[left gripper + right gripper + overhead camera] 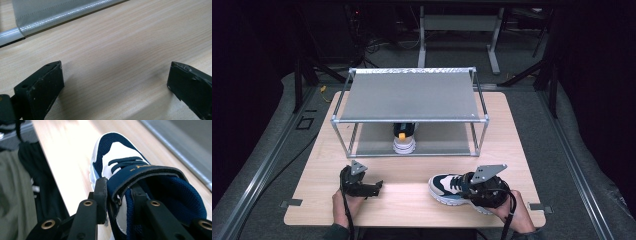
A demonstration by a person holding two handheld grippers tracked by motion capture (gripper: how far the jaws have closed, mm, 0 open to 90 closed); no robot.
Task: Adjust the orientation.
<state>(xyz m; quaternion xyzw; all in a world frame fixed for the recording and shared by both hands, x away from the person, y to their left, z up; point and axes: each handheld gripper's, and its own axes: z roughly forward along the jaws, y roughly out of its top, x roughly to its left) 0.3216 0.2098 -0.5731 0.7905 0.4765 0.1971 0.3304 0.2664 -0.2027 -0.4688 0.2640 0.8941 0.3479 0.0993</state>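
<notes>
The right claw (pixel 117 192) is pinching the side wall of the navy-and-white sneaker (pixel 452 187), one jaw outside the collar and the other down inside the opening, while the shoe sits near the front edge of the worktop (pixel 412 175). The grasping step looks just finished. Its mate (pixel 404 139) already stands on the lower shelf of the metal rack (pixel 409 95), so the next move probably calls for lifting the sneaker clear and carrying it forward, low enough to slip under the top shelf, to set it just beside that shoe. The left claw (pixel 115 85) rests spread wide over bare wood, holding nothing.
</notes>
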